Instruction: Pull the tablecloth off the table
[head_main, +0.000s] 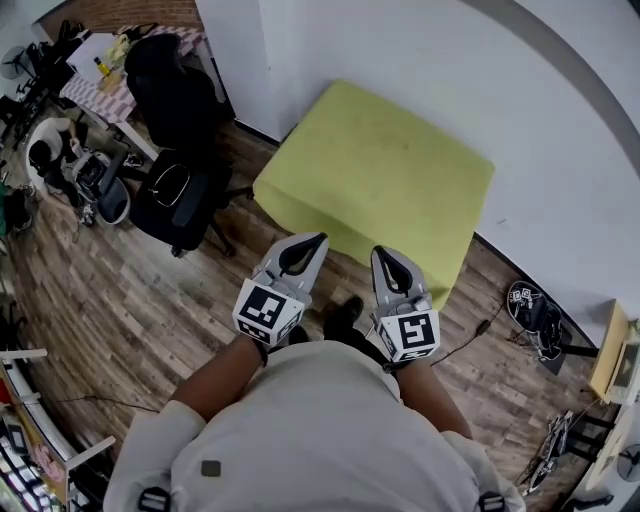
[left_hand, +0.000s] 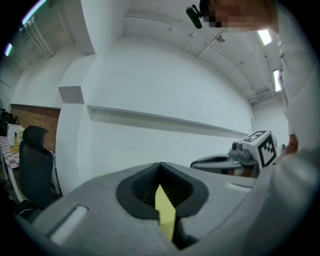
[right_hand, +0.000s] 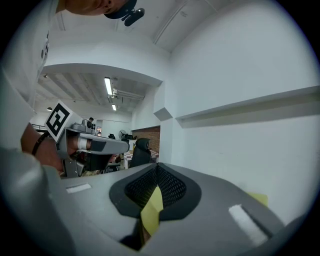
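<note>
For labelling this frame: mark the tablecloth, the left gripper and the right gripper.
tablecloth (head_main: 380, 170): head view, on its flat top.
left gripper (head_main: 315, 243): head view, at its tips, shut on the tablecloth's near edge.
right gripper (head_main: 382, 254): head view, at its tips, shut on the same edge.

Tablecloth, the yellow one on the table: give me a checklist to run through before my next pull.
1. Left gripper shut on the tablecloth edge: ok.
2. Right gripper shut on the same near edge: ok.
3. Nothing lying on top of the cloth: ok.
4. Office chair apart from the cloth: ok.
5. Far edge free to slide off: cannot tell.
</note>
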